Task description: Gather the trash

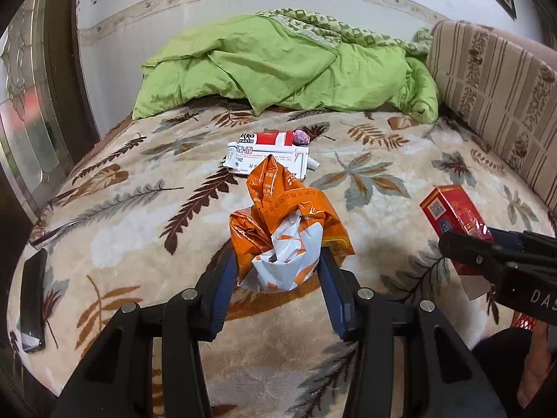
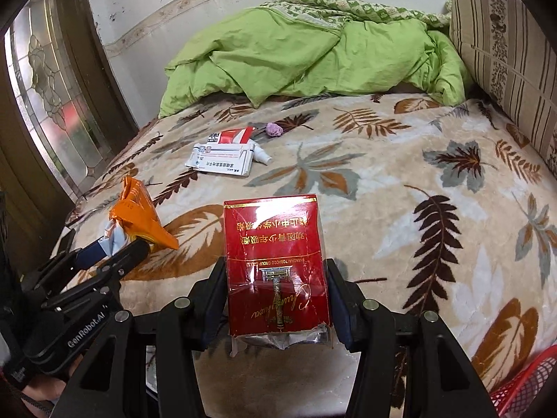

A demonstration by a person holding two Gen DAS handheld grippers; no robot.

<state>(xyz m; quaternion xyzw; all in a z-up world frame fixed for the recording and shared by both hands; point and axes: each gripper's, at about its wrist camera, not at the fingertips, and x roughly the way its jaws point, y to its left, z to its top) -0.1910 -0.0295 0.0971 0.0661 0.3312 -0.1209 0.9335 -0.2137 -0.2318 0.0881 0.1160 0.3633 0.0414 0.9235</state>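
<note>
Both tongs loaded: left gripper clamped on orange wrapper, right gripper on red pack, mid-frame over bed. Next probably red basket, lower right. White box left upper-centre.

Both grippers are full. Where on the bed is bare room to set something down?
Bare blanket runs wide between the red cigarette pack and the striped cushion. Crowded: mid-bed, around the white box, and left, around the orange wrapper and a dark phone.
</note>
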